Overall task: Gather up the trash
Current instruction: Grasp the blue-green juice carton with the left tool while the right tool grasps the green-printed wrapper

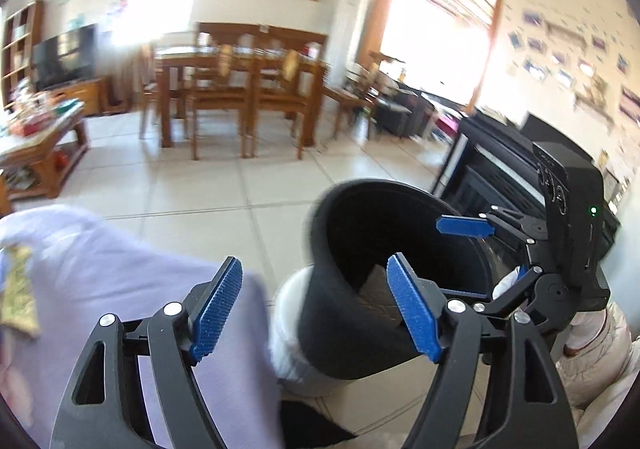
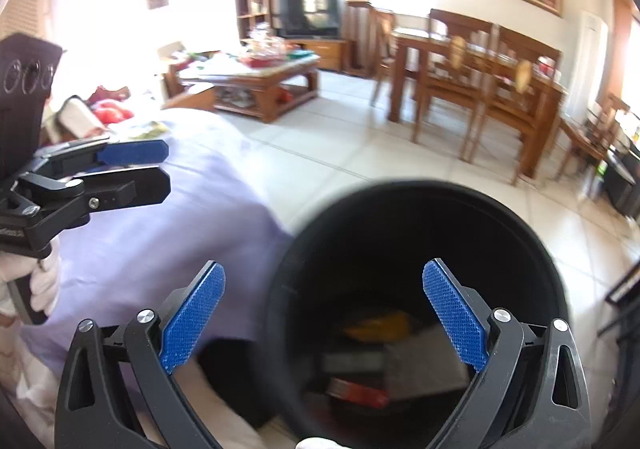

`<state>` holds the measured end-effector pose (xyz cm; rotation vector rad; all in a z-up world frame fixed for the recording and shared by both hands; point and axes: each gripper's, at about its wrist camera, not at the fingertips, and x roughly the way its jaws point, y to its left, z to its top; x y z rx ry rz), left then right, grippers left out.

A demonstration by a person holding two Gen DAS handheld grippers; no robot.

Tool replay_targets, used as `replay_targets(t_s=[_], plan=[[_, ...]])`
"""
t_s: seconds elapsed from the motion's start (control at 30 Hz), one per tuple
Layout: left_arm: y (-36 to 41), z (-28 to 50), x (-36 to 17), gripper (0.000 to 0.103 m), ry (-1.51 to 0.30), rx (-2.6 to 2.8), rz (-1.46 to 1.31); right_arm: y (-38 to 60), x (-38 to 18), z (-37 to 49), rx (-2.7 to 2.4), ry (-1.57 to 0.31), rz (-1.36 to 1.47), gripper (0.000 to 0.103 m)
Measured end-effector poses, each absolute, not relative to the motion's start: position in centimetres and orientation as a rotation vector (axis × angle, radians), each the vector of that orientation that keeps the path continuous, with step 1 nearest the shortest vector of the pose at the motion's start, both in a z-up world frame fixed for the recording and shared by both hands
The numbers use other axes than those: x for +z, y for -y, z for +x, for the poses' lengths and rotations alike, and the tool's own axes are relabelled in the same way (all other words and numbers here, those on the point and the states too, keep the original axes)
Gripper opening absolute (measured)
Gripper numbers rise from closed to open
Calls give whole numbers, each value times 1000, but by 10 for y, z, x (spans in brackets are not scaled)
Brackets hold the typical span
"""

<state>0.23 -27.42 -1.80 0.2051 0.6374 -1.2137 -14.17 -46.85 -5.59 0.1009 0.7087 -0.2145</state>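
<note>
Right wrist view: a tiled living room with a wooden dining table (image 2: 476,49) and a coffee table (image 2: 256,85) at the back. Nearer, a lilac cloth (image 2: 192,209) covers the surface to the left. Beside it stands a black bin (image 2: 416,209), its mouth below the right gripper (image 2: 324,317), whose blue pads stand wide apart with nothing between them. In the bin's bottom lies blurred trash (image 2: 384,365): something yellow, something red, pale card. The left gripper (image 1: 316,313), held in a white-gloved hand (image 2: 40,285), hangs over the cloth's edge beside the bin, jaws apart and empty.
</note>
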Motion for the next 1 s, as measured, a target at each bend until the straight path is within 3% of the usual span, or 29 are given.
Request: replay_targets(t_s=[0.07, 0.2, 0.53, 0.9, 0.97, 1.0], plan=[[250, 13, -14, 75, -632, -1162, 172, 451, -49, -122, -161, -702, 105, 98], [187, 38, -9, 86, -606, -1000, 122, 411, -39, -80, -66, -701, 110, 98], [44, 100, -18, 86, -624, -655, 6, 305, -34, 26, 70, -712, 95, 98], [-21, 154, -55, 87, -776, -485, 5, 270, -46, 100, 106, -737, 186, 98], [-21, 160, -60, 87, -800, -480, 10, 268, -48, 117, 104, -746, 205, 96], [-21, 164, -62, 86, -814, -481, 17, 268, -49, 127, 103, -755, 218, 90]])
